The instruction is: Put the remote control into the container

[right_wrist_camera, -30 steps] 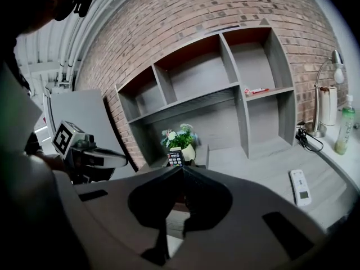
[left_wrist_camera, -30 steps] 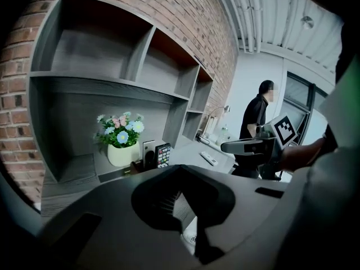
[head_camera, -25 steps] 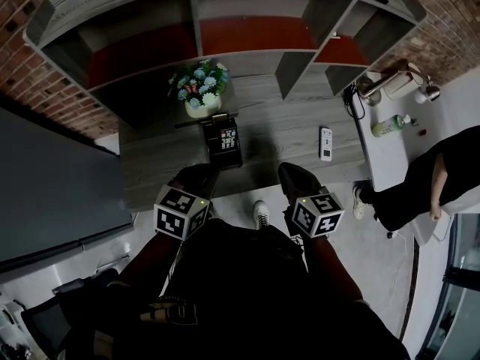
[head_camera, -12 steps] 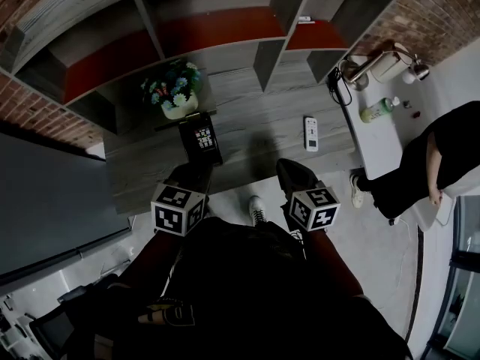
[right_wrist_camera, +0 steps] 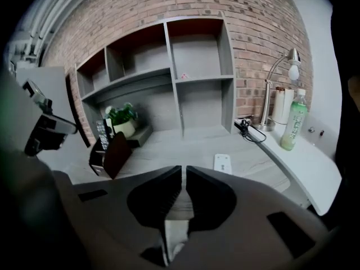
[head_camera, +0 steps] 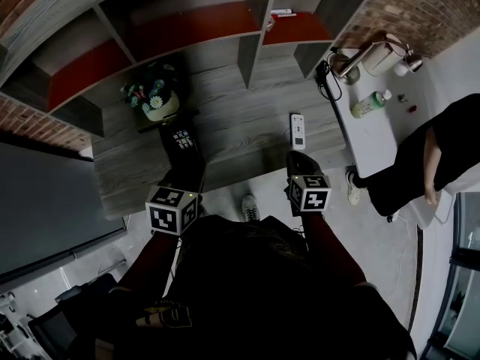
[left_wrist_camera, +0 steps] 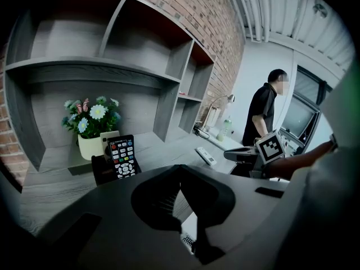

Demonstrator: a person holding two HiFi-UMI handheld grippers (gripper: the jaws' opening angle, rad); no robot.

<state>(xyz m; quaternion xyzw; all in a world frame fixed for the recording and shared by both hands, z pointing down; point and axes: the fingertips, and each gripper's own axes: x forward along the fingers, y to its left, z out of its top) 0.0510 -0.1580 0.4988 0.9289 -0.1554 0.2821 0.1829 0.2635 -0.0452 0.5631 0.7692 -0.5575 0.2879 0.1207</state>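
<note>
A white remote control (head_camera: 298, 131) lies flat on the grey desk (head_camera: 240, 145), near its front edge; it also shows as white remote (left_wrist_camera: 206, 156) and white remote (right_wrist_camera: 222, 162). A black upright container (head_camera: 182, 142) stands left of it, in front of a flower pot (head_camera: 154, 102), with a black remote (left_wrist_camera: 122, 156) leaning in it. My right gripper (head_camera: 300, 165) is shut and empty, just short of the desk edge below the white remote. My left gripper (head_camera: 187, 178) hangs shut and empty before the container.
Open shelves (head_camera: 187, 28) back the desk against a brick wall. A white side table (head_camera: 375, 137) on the right carries a green bottle (head_camera: 369, 105), a lamp and a cable. A person in black (head_camera: 442, 156) sits beyond it.
The head view has swung, so the desk sits further left and higher. My right gripper has come forward, closer to the desk edge below the white remote. Both grippers stay shut.
</note>
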